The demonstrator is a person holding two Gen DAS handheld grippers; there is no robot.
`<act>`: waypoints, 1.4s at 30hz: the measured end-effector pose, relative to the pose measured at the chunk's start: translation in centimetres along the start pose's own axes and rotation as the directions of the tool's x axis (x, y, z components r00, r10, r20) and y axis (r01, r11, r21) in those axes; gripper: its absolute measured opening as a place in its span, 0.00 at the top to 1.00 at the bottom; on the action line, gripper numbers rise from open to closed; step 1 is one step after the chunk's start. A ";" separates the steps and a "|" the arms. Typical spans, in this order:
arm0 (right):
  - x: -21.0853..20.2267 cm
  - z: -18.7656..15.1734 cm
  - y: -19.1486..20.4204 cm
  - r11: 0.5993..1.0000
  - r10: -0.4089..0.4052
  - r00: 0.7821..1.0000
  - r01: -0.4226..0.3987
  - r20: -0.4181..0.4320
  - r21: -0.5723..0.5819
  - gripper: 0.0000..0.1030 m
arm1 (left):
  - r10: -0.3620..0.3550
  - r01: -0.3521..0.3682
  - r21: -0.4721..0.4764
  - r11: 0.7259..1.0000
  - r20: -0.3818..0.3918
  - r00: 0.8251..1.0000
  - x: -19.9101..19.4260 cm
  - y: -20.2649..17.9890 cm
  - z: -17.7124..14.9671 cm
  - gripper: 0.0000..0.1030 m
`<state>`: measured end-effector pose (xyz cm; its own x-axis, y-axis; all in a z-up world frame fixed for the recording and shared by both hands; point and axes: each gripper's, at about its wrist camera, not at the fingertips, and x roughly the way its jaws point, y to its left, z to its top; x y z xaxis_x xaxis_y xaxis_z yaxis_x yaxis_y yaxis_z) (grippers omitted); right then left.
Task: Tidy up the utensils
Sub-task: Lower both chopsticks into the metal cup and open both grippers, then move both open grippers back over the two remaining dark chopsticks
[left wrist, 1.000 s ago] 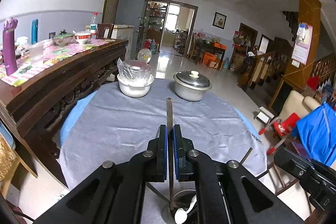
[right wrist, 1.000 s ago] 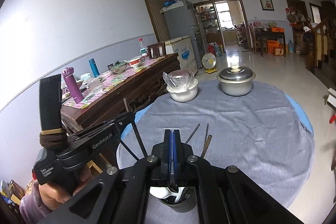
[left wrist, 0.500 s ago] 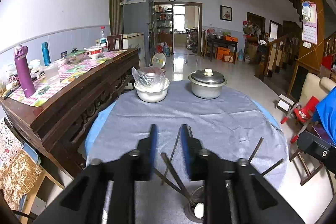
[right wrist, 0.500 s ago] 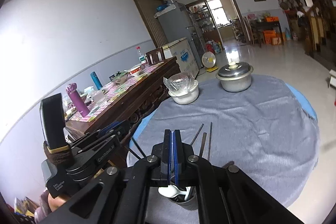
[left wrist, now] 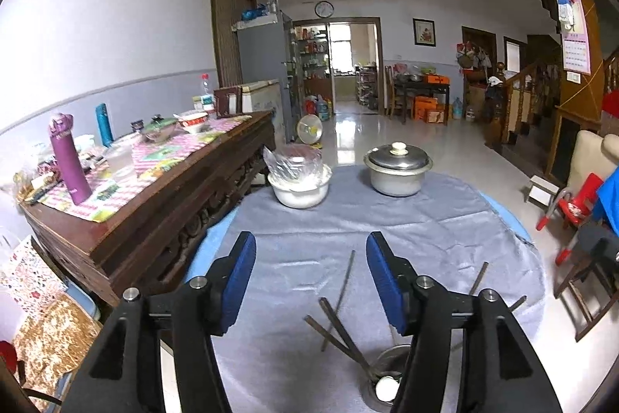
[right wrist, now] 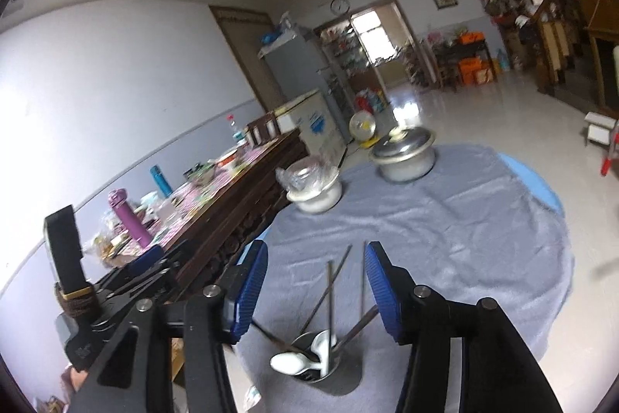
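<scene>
A metal utensil cup (right wrist: 318, 359) stands near the front edge of the grey-clothed round table (right wrist: 445, 231). It holds several dark chopsticks (right wrist: 329, 287) leaning outward and white ceramic spoons (right wrist: 298, 360). My right gripper (right wrist: 315, 291) is open and empty above the cup. My left gripper (left wrist: 311, 281) is open and empty, with the cup (left wrist: 387, 374) low between its arms and chopsticks (left wrist: 340, 300) fanning up from it. The left gripper's body also shows at the left of the right wrist view (right wrist: 127, 281).
A white bowl covered in plastic (left wrist: 300, 180) and a lidded steel pot (left wrist: 397, 169) stand at the table's far side. A dark wooden sideboard (left wrist: 154, 204) with bottles and dishes runs along the left. Chairs (left wrist: 572, 204) stand to the right.
Both grippers have opened: the left let go of a chopstick, which now stands in the cup. Both have pulled up and back from the cup; the right view has tilted.
</scene>
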<state>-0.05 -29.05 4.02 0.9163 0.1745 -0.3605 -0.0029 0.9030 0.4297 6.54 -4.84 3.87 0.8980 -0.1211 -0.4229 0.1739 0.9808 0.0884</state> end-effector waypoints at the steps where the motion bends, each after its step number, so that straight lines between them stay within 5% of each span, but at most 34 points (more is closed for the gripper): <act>1: -0.2 0.2 -0.1 1.000 -0.006 1.000 0.006 0.009 -0.001 0.46 | 0.010 -0.010 0.001 1.000 0.004 1.000 -0.2 0.2 0.1 0.38; 10: -1.9 1.5 -2.3 0.996 -0.091 0.993 0.089 0.081 0.023 0.46 | 0.102 -0.102 0.011 0.995 0.024 0.995 -0.9 2.3 0.9 0.32; 21: 0.1 2.6 -4.2 0.983 -0.180 0.983 0.178 0.045 0.046 0.46 | 0.179 -0.180 -0.036 0.983 -0.017 0.984 0.8 6.6 1.0 0.31; 34: 8.9 2.5 -8.8 0.967 -0.230 0.964 0.242 -0.134 0.079 0.46 | 0.242 -0.253 -0.079 0.964 -0.129 0.962 6.9 11.4 0.7 0.31; 42: 16.1 1.7 -13.1 0.966 -0.206 0.934 0.242 -0.291 0.094 0.46 | 0.202 -0.228 -0.061 0.972 -0.292 0.935 14.0 12.2 -1.5 0.31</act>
<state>15.45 -38.76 -6.05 0.7403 0.0915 -0.6661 0.2568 0.8771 0.4059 20.62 5.64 -2.29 0.7568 0.1290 -0.6408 -0.0607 0.9900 0.1277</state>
